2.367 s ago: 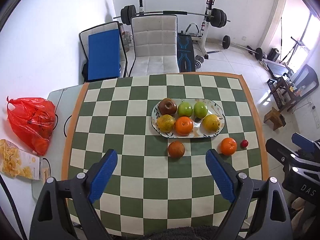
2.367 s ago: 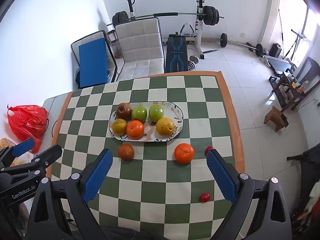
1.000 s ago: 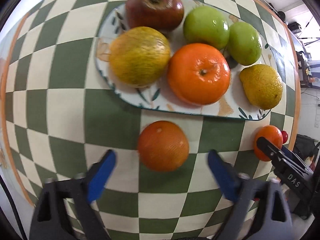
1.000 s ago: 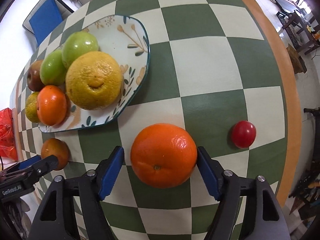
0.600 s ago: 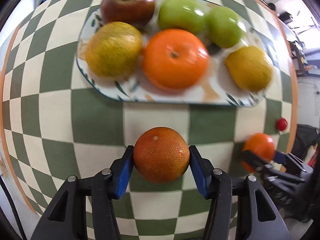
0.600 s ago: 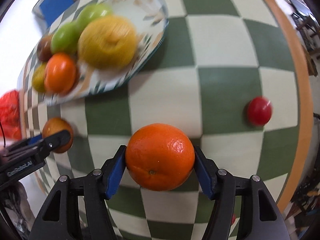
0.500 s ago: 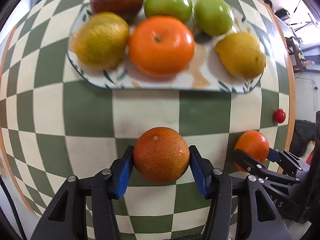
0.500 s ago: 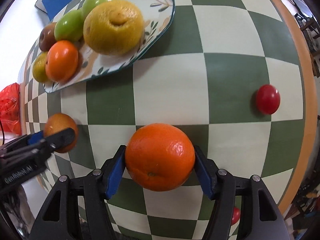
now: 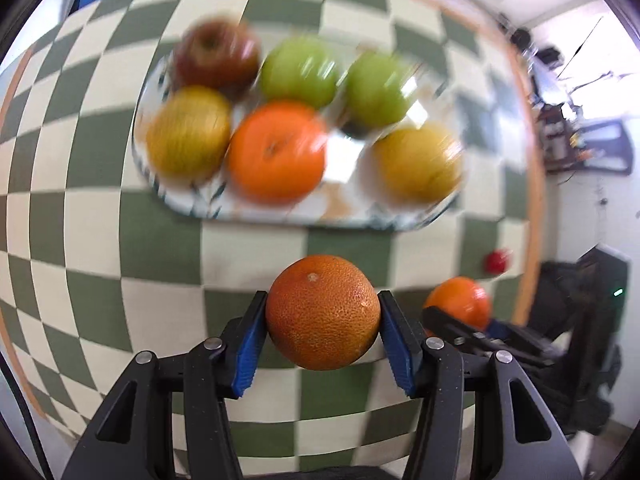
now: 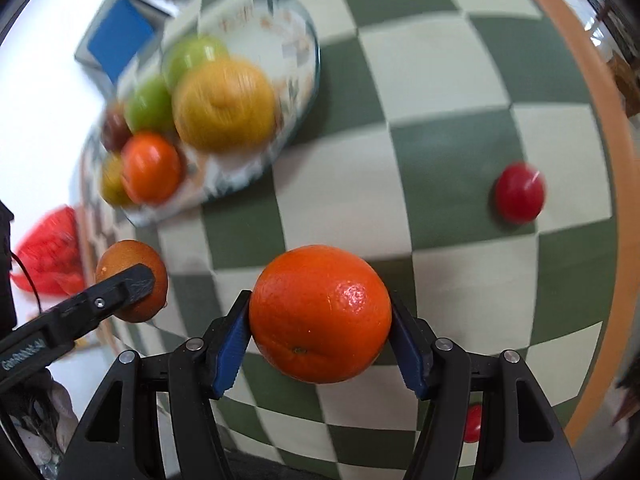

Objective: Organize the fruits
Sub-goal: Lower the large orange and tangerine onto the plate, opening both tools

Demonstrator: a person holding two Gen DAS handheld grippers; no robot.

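My left gripper (image 9: 322, 334) is shut on a dull reddish orange (image 9: 322, 312), held above the checkered table short of the plate. My right gripper (image 10: 320, 336) is shut on a bright orange (image 10: 320, 314), also lifted. Each fruit shows in the other view: the dull orange (image 10: 132, 280) at the left, the bright orange (image 9: 460, 302) at the right. The oval patterned plate (image 9: 280, 212) holds a red apple (image 9: 216, 54), two green apples (image 9: 298, 66), a yellow-green fruit (image 9: 188, 138), an orange (image 9: 276, 152) and a yellow fruit (image 9: 418, 164).
A small red fruit (image 10: 519, 192) lies on the table right of the plate, near the orange border (image 10: 588, 92). Another red one (image 10: 473, 422) peeks out behind my right finger. A red plastic bag (image 10: 50, 256) sits off the table's left side.
Both grippers closed on their oranges about a second ago and have since lifted them. The views now sweep toward the plate, blurring it.
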